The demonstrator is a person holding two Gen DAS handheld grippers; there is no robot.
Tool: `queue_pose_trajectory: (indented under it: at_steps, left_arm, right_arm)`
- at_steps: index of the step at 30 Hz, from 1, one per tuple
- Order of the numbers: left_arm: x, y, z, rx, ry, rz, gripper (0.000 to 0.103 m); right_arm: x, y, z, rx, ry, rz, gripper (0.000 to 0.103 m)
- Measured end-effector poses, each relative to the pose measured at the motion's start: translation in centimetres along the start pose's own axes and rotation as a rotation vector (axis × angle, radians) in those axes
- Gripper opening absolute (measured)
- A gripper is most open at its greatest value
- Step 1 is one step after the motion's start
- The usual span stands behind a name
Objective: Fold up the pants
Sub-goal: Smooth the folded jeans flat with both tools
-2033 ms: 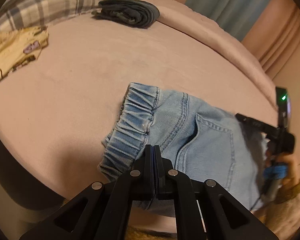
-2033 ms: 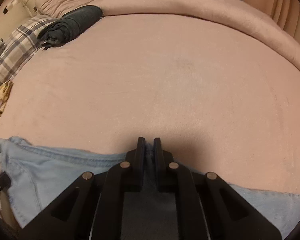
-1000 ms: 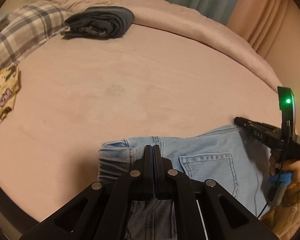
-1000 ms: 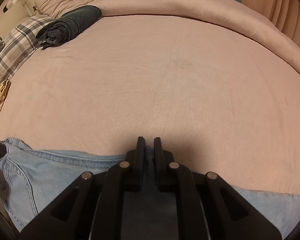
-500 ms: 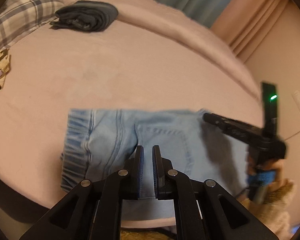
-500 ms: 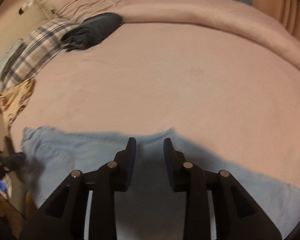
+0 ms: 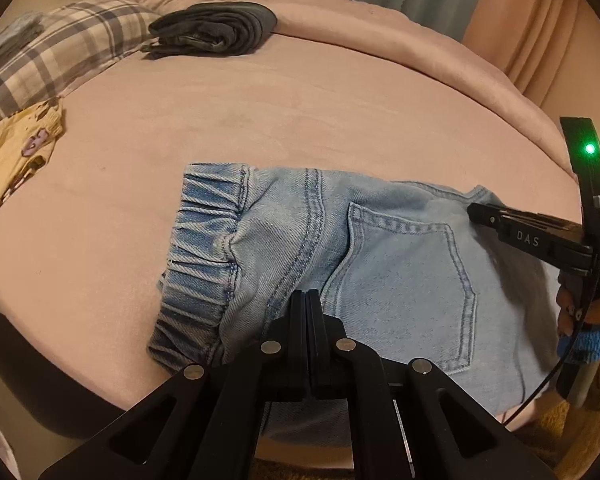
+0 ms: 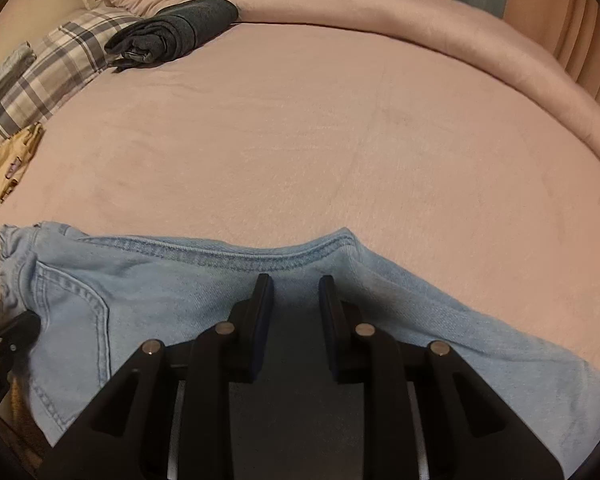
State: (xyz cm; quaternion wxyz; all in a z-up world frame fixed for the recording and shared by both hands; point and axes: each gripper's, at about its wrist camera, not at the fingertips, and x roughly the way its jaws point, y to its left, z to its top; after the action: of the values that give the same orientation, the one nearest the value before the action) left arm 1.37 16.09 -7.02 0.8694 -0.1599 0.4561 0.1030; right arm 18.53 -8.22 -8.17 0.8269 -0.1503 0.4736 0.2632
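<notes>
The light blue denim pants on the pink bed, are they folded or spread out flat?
Folded. The light blue denim pants lie doubled on the pink bed, with the elastic waistband bunched in layers at one end and the back pocket on top.

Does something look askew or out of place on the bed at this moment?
Yes, mildly. The jeans are not flat: the elastic waistband is bunched and curls up, and the far edge makes a small peak in front of the right tool. The lower edge hangs over the bed's front edge. No damage visible.
</notes>
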Motion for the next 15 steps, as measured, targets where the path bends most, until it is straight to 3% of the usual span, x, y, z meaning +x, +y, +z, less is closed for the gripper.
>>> queue_pose_trajectory:
  at_steps: [3,7,12,15]
  left_arm:
    - [-1.2,0.3,0.3,-0.008,0.032,-0.019,0.006]
    - [-3.9,-1.2,-0.2,0.028,0.002,-0.168,0.006]
    - [-4.1,-5.6,-1.4,0.107,0.040,-0.349,0.006]
    - [-2.2,-8.0,-2.5,0.161,0.086,-0.333,0.006]
  right_arm:
    - [-1.0,-0.6,0.2,0.040,0.001,0.006,0.024]
    - [-4.4,-1.1,-1.2,0.064,-0.024,0.125,0.025]
    - [-6.9,-0.9,-5.0,0.072,-0.012,0.162,0.026]
    - [-6.8,-0.8,-7.0,0.078,0.008,0.174,0.025]
